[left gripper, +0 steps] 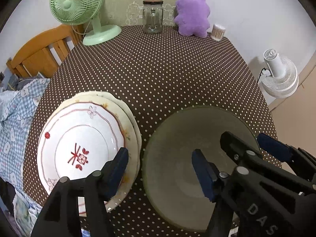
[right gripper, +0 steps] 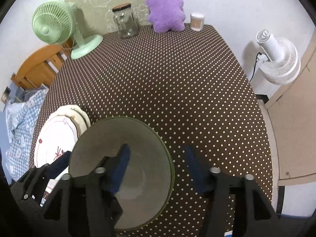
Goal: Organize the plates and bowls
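Note:
A large grey-green bowl (left gripper: 173, 142) (right gripper: 138, 138) stands upright on the brown dotted tablecloth (left gripper: 158, 69). Just left of it is a stack of plates. The top one is a white plate (left gripper: 83, 138) (right gripper: 53, 138) with a red pattern, resting on cream plates (left gripper: 131, 130). My left gripper (left gripper: 162, 169) is open. It straddles the bowl's left rim, with one finger over the plates and one inside the bowl. My right gripper (right gripper: 158, 165) (left gripper: 254, 144) is open astride the bowl's right rim. Neither gripper's pads press on the rim.
Along the far edge stand a green fan (left gripper: 77, 2), a glass jar (left gripper: 152, 16), a purple plush toy (left gripper: 192, 13) and a cotton swab tub (left gripper: 218, 32). A wooden chair (left gripper: 39, 53) and blue checked cloth (left gripper: 17, 114) lie left; a white fan (left gripper: 280, 75) stands beyond the table's right edge.

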### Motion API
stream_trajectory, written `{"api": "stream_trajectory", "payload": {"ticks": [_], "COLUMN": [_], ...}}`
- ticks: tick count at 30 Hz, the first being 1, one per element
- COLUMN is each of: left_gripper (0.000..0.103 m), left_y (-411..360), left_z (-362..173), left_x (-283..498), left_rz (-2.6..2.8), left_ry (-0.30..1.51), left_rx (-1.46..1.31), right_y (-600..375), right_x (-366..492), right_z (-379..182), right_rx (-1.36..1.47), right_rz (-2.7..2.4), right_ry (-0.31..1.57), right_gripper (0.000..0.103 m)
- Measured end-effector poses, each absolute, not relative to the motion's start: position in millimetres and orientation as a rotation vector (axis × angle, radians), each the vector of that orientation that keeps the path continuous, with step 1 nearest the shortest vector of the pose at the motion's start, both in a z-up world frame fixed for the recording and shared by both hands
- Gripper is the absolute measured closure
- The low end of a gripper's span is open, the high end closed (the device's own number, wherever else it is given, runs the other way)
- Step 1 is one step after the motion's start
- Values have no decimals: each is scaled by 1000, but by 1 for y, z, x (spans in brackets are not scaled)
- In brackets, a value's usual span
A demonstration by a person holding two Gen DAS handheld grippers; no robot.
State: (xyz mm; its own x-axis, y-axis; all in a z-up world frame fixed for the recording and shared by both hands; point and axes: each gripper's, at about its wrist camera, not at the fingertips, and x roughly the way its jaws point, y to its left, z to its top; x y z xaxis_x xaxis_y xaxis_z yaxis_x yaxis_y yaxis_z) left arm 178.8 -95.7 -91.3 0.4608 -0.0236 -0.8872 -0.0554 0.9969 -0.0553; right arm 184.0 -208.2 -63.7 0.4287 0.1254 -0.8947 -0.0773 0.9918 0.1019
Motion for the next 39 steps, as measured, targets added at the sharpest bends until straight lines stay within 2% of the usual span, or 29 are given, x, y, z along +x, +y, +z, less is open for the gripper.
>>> {"api": "stream_trajectory", "payload": {"ticks": [6, 19, 34, 39], "left_gripper": [24, 23, 36, 37], "left_y": [-85, -83, -91, -91], "left_z": [-88, -111, -126, -134], "left_x": [180, 188, 196, 196], "left_rz": [-31, -209, -196, -192], "left_ry": [1084, 1128, 1158, 1193], "left_rx": [-71, -62, -65, -101], "right_y": [-208, -212, -213, -215], "right_x": [182, 177, 199, 200], "right_z": [-59, -73, -101, -110], "right_rx": [54, 165, 192, 194], "right_rz": [80, -20, 65, 93], "right_ry": [1113, 1136, 1198, 1237], "right_gripper": [37, 37, 37, 38]}}
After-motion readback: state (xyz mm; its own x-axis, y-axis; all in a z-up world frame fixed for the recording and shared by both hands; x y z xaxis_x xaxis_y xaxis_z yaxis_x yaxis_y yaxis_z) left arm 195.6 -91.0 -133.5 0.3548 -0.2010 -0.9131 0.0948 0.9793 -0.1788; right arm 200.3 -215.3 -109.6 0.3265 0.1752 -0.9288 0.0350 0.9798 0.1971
